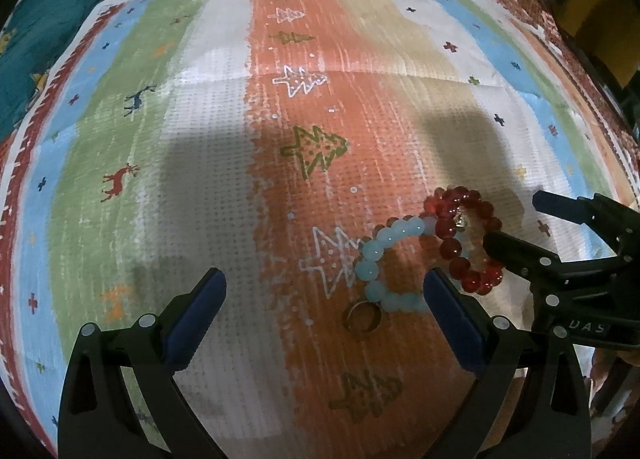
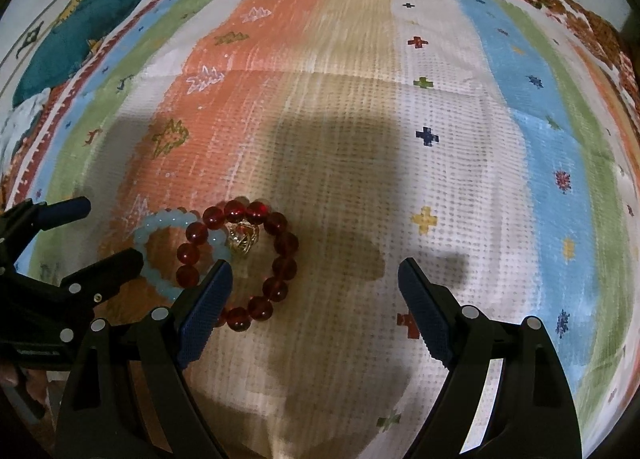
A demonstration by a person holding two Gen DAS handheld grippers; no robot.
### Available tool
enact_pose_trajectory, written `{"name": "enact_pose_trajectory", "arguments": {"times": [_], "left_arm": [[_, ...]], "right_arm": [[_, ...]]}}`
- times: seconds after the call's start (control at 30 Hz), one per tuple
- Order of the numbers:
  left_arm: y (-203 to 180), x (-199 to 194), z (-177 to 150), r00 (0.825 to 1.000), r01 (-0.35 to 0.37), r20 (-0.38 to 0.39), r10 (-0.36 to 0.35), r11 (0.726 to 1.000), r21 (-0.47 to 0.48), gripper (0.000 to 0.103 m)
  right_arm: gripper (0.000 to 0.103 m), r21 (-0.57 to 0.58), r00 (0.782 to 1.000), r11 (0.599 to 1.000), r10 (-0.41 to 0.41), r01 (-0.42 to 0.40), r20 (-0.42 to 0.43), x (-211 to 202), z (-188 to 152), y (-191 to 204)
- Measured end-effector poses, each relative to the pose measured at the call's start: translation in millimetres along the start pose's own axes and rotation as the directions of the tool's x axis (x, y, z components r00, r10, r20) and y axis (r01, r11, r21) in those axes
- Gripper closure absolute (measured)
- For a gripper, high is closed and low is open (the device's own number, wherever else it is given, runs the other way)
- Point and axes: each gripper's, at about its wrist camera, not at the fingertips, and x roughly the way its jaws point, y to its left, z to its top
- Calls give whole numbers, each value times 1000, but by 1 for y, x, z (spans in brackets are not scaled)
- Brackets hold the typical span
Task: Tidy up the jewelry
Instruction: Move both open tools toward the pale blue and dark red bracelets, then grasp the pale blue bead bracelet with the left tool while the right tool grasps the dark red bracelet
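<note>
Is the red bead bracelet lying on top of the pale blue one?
Yes, the red bead bracelet overlaps the pale blue bead bracelet.

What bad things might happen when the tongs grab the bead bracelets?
1. The red bracelet lies across the blue bracelet, so lifting one may drag the other.
2. The small ring beside the blue beads could get knocked away.
3. The two open tongs work close together and might bump.

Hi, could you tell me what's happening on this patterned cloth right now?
A person holds two grippers above a small heap of jewelry. The left gripper and the right gripper are both open and hold nothing. A red bead bracelet overlaps a pale blue bead bracelet, and a ring lies on the cloth beside the blue one.
</note>
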Motion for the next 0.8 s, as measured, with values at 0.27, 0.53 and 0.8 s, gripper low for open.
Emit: {"name": "enact_pose_trajectory", "arguments": {"times": [0.27,0.53,0.8], "left_arm": [[3,11,6,999,-34,-4,34,999,3,6],[3,16,5,996,-87,11,87,995,47,10],[2,11,3,997,-81,19,80,994,67,35]], "right_arm": [[18,-15,999,999,-36,36,-21,12,1,0],[18,-28,998,998,-56,56,-16,14,1,0],[29,-66,998,997,-52,51,-28,12,-3,2]]}}
